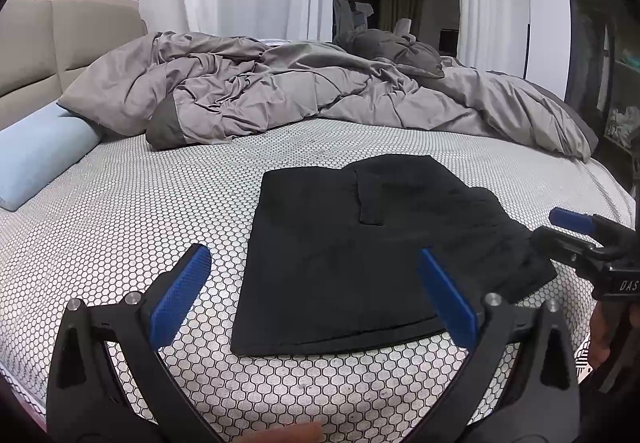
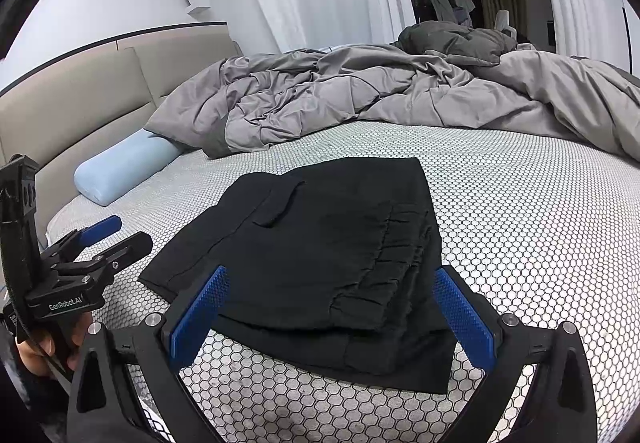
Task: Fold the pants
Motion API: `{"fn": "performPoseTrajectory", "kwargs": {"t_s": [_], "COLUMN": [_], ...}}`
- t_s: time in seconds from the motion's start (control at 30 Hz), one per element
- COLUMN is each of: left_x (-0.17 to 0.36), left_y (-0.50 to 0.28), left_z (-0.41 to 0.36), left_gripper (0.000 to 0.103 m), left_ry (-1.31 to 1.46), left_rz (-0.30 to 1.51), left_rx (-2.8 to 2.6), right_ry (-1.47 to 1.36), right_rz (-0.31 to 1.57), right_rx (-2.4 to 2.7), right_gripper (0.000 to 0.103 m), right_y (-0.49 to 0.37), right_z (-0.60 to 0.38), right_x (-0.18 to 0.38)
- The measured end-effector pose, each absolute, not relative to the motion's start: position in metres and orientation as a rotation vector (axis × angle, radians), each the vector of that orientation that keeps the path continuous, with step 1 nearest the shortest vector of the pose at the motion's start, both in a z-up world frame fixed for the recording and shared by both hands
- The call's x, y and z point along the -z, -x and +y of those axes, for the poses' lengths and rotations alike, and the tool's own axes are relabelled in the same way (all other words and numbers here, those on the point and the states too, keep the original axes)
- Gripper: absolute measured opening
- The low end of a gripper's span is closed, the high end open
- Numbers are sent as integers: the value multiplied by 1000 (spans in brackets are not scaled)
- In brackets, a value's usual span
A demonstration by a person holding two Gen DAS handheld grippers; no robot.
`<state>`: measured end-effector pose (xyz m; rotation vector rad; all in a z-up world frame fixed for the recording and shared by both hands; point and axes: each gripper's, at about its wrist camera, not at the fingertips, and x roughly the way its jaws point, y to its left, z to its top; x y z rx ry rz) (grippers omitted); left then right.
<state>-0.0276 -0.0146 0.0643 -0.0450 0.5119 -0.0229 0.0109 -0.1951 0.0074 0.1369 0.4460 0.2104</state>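
Black pants [image 1: 360, 255] folded into a compact rectangle, lying flat on the honeycomb-patterned bed sheet [image 1: 120, 243], gathered waistband layers stacked at the near right edge in the right wrist view, a pocket flap uppermost. Left gripper [image 1: 314, 291] spread wide, blue pads astride the near left corner of the bundle, nothing held. Right gripper [image 2: 332, 315] likewise wide apart, straddling the waistband end, gripping nothing. Folding apparently at or near its last step; next move, by judgement, either one more fold across, calling for both grippers to close on matching corners of one edge and carry it over evenly, or a light press to flatten the puffy waistband. Beyond the pants, a pale blue bolster [image 2: 124, 171] and a rumpled grey duvet [image 2: 360, 95] against the beige headboard [image 2: 80, 99]. No containers in sight.
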Motion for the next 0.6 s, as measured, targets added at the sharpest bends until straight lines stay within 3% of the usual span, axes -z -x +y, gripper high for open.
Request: {"fn": "performPoseTrajectory", "kwargs": {"t_s": [0.6], "left_x": [-62], "left_y": [25], "left_z": [-7], "left_gripper": [102], "left_ry": [34], "left_rz": [505], "left_rx": [20], "right_ry": [-87], "right_rz": [458], "right_rx": [-220], "right_gripper": [103], "right_y": [-14], "right_z": [-193], "right_x": [-3]}}
